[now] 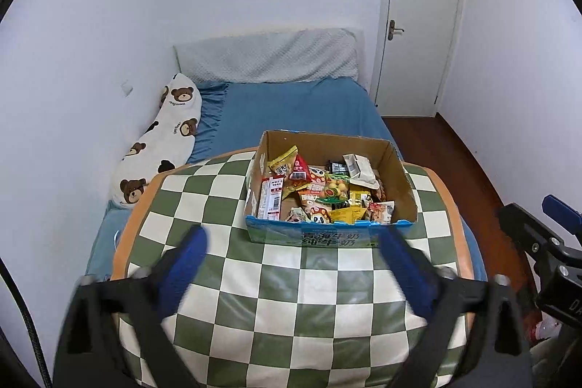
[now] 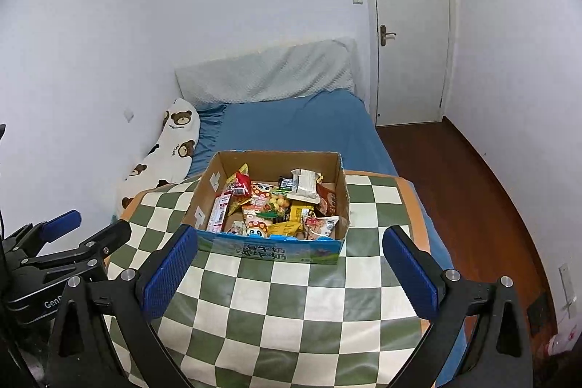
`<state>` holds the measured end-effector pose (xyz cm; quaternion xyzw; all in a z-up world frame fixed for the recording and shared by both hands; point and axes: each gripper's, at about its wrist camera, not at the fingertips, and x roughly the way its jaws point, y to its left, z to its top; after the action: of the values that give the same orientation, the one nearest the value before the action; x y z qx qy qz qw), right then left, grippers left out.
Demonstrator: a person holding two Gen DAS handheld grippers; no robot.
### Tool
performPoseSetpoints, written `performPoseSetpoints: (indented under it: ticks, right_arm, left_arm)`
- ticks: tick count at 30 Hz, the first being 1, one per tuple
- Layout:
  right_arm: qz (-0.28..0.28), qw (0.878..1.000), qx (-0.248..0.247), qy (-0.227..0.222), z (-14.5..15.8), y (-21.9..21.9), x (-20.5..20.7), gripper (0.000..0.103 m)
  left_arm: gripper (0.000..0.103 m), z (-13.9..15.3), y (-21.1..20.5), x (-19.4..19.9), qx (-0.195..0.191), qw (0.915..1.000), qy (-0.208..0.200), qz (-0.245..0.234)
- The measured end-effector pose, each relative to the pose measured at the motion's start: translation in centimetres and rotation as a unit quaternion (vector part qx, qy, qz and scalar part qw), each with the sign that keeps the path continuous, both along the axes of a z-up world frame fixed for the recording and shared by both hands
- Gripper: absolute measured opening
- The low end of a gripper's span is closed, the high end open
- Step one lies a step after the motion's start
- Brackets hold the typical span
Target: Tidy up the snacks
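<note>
An open cardboard box (image 1: 402, 182) (image 2: 207, 191) with a blue printed front stands on a green-and-white checkered mat (image 1: 291, 297) (image 2: 291, 308). It is filled with several mixed snack packets (image 1: 320, 191) (image 2: 276, 202). My left gripper (image 1: 291, 239) is open and empty, hovering above the mat just short of the box. My right gripper (image 2: 291, 239) is open and empty, also just short of the box front. The right gripper shows at the right edge of the left wrist view (image 1: 538, 224); the left gripper shows at the left of the right wrist view (image 2: 91, 231).
The mat lies on a bed with a blue sheet (image 1: 291, 111) (image 2: 298, 130). A bear-print pillow (image 1: 160, 144) (image 2: 163, 151) lies along the left wall. A grey headboard cushion (image 1: 269, 57) is at the back. A white door (image 1: 418, 24) and wooden floor (image 2: 473, 206) are on the right.
</note>
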<state>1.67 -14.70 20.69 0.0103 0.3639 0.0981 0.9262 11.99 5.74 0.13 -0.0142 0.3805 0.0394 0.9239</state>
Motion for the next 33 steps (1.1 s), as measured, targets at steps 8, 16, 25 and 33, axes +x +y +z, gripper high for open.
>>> performPoseSetpoints:
  ticks: [8, 16, 25, 33]
  right_arm:
    - [-0.013, 1.0, -0.012, 0.002, -2.0, 0.2, 2.2, 0.103]
    - [-0.026, 0.999, -0.016, 0.016, -4.5, 0.6, 5.5, 0.103]
    - [-0.042, 0.998, -0.024, 0.036, -6.8, 0.7, 8.5, 0.103]
    - [-0.045, 0.997, -0.034, 0.044, -7.5, 1.0, 9.4, 0.103]
  left_arm:
    - [0.103, -1.4, 0.3, 2.2, 0.004, 0.9999, 0.004, 0.012]
    - [0.102, -2.8, 0.5, 5.4, 0.008, 0.9998, 0.012, 0.015]
    - [0.103, -5.6, 0.0, 8.7, 0.017, 0.9992, 0.036, 0.009]
    - [0.102, -6.9, -0.2, 9.7, 0.013, 0.9987, 0.049, 0.007]
